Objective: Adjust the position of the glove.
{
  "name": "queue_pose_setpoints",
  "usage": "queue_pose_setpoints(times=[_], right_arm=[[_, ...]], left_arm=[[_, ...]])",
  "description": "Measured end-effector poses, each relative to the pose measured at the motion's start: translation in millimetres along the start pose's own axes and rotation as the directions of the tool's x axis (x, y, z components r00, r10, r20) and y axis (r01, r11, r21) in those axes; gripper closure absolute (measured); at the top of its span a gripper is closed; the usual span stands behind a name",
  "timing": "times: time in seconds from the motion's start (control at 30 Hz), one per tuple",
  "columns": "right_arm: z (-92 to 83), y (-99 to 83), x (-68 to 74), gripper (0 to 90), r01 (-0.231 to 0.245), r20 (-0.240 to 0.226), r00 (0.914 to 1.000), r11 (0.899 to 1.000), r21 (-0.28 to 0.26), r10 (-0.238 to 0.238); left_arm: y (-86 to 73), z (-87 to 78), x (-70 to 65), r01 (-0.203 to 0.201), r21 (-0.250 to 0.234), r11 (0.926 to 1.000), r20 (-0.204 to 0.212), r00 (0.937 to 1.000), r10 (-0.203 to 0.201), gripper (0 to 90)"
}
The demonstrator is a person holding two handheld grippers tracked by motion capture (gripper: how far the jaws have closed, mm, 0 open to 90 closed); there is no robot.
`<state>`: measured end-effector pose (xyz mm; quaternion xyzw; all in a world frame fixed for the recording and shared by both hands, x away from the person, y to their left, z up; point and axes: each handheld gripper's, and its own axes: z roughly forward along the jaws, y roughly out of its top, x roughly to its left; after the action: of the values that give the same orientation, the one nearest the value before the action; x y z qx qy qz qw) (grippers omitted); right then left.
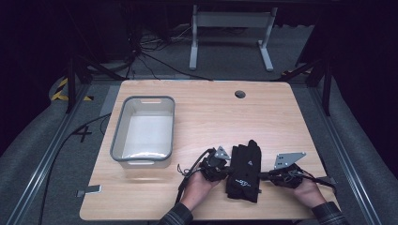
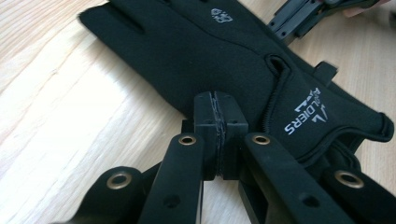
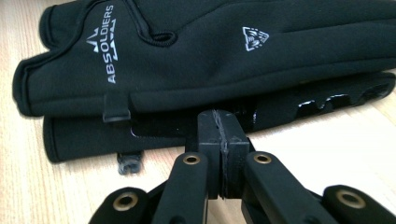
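From high up, a pair of black gloves (image 1: 244, 171) lies stacked near the 6 o'clock edge of the worktop (image 1: 211, 112), between the two grippers. The left gripper (image 1: 224, 169) sits at the gloves' 9 o'clock side and the right gripper (image 1: 261, 177) at their 3 o'clock side. A grey plastic tub (image 1: 143, 131) stands well apart at 9 o'clock.

The left gripper view shows the left fingers (image 2: 219, 122) pressed together, tips at the edge of the top glove (image 2: 224, 60); I cannot tell if cloth is pinched. The right gripper view shows two gloves, one on the other, with white letters. The right fingers (image 3: 221, 130) are together against the lower glove (image 3: 159, 126).

The worktop is pale wood with rounded corners and a small round hole (image 1: 240, 94). The floor is grey carpet (image 1: 28, 154) with black cables (image 1: 155, 61).
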<state>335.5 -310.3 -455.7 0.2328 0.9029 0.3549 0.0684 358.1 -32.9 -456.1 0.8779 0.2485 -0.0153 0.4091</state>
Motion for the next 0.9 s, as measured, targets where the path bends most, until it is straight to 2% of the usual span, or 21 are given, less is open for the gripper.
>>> queue_pose_setpoints(times=[0.07, 0.23, 0.33, 0.6, 0.9], right_arm=[[0.5, 0.0, -0.3, 89.9, 0.005, -0.003, 1.0, 1.0, 0.0, -0.005], [1.7, 0.7, -0.1, 89.9, 0.008, -0.006, 1.0, 1.0, 0.001, -0.008], [0.4, 1.4, -1.2, 89.9, 0.012, 0.004, 0.9999, 1.0, 0.004, -0.012], [-18.4, -0.8, -10.8, 89.9, -0.014, 0.043, 0.9989, 0.999, -0.05, 0.016], [-14.7, -0.9, -10.9, 89.9, -0.012, 0.032, 0.9994, 0.999, -0.033, 0.013]], left_arm=[[2.0, 3.0, -1.9, -0.002, -0.009, 1.0, 0.024, 0.9997, 0.002, 88.8], [3.6, 10.3, -5.5, -0.006, -0.012, 0.9999, 0.037, 0.9993, 0.007, 88.8], [4.4, 9.2, -6.1, -0.01, -0.016, 0.9998, 0.04, 0.9991, 0.01, 88.4], [4.8, -2.0, -5.6, -0.017, -0.039, 0.9991, 0.027, 0.9995, 0.018, 82.9], [3.0, -3.4, -4.6, -0.023, -0.021, 0.9995, 0.006, 0.9997, 0.023, 83.0]])
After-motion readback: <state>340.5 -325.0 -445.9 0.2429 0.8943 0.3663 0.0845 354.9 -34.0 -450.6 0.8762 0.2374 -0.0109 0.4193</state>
